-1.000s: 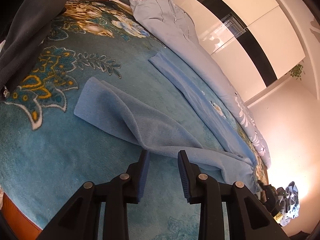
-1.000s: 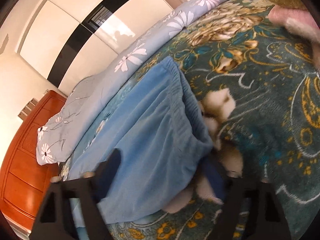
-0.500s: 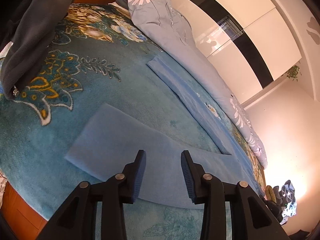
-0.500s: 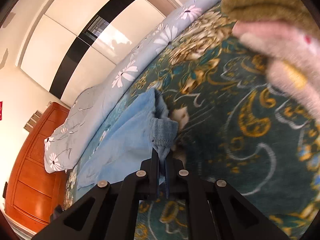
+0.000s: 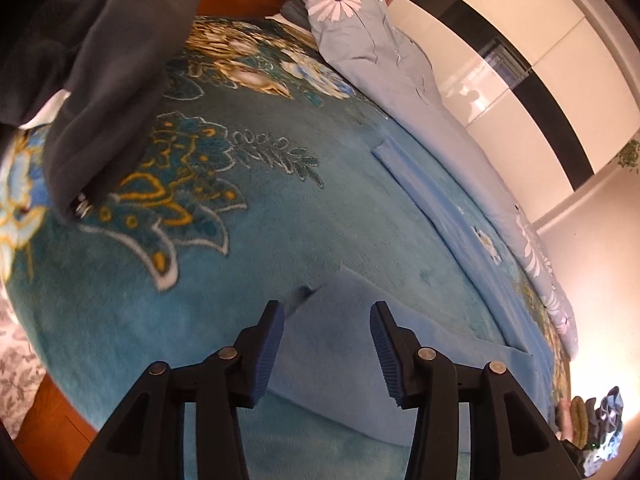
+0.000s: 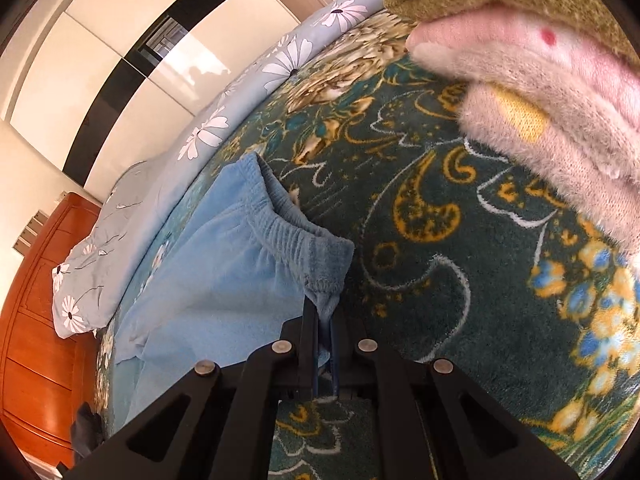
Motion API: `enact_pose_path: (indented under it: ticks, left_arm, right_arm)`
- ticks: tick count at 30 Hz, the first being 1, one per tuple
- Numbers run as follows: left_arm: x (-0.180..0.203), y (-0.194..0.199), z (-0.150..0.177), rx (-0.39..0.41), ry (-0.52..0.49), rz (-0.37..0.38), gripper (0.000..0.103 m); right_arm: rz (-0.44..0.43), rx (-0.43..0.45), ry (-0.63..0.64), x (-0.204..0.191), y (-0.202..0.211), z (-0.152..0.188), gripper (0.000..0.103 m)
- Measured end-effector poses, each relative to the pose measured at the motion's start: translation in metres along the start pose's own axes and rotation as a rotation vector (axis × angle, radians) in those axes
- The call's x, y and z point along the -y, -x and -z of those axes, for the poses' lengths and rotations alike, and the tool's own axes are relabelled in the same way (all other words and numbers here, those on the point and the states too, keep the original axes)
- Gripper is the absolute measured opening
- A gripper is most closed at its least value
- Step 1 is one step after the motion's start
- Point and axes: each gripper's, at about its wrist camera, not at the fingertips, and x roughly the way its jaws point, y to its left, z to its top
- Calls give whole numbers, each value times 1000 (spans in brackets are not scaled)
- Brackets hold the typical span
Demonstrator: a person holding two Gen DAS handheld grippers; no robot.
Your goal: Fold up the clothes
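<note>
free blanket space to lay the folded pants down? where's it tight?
Free: the teal blanket between the dark grey garment and the blue pants, near the open left gripper. Crowded: by the right gripper, shut on the waistband, the pink and olive pile hems the blanket.

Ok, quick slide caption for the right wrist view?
Right gripper shut on the blue pants' waistband, over the floral blanket.

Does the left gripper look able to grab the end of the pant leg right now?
Probably yes. The left gripper is open with the pant leg lying flat on the blanket between its fingers, nothing covering it.
</note>
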Motion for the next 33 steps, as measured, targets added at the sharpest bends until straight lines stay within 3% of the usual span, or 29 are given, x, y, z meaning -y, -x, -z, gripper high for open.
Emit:
enact_pose_path:
  ticks: [4, 6, 7, 8, 9, 14, 17, 19, 21, 23, 24, 25, 28, 33]
  left_arm:
    - [4, -19, -13, -55, -30, 55, 49]
    - [8, -26, -15, -74, -25, 108, 43]
    - [11, -26, -15, -64, -38, 105, 21]
    - [15, -26, -15, -55, -51, 103, 8]
    - [18, -26, -15, -44, -64, 99, 5]
    - [33, -14, -33, 52, -112, 33, 4]
    - [33, -28, -46, 33, -116, -10, 4]
    - [28, -43, -50, -24, -77, -30, 8]
    - [18, -44, -50, -42, -26, 10, 10]
    - [6, -32, -46, -16, 25, 14, 27]
    - [1, -26, -44, -2, 50, 15, 45]
    - [-5, -19, -42, 11, 75, 17, 56]
    - [-19, -1, -26, 35, 143, 34, 59]
    - [-26, -5, 0, -47, 178, 68, 59]
  right_arm:
    - [1, -13, 0, 0, 0, 0, 5]
    - [9, -17, 4, -1, 0, 1, 5]
    - [11, -20, 3, -1, 0, 1, 5]
    - [11, -22, 0, -1, 0, 1, 5]
    - [11, -25, -5, 0, 0, 1, 6]
    - [2, -28, -12, -1, 2, -1, 6]
    - [0, -35, -4, -2, 2, 0, 6]
    - [-4, -40, -14, 0, 1, 2, 6]
    - [-7, -44, -24, 2, -1, 4, 6]
    - [-9, -48, -27, 2, -2, 5, 6]
    - [-10, -50, -25, 2, -2, 5, 6]
    - [-10, -52, -22, 2, -2, 5, 6]
    - [-9, -53, -18, 2, -3, 5, 6]
    - [-16, -48, -28, 4, -3, 7, 6]
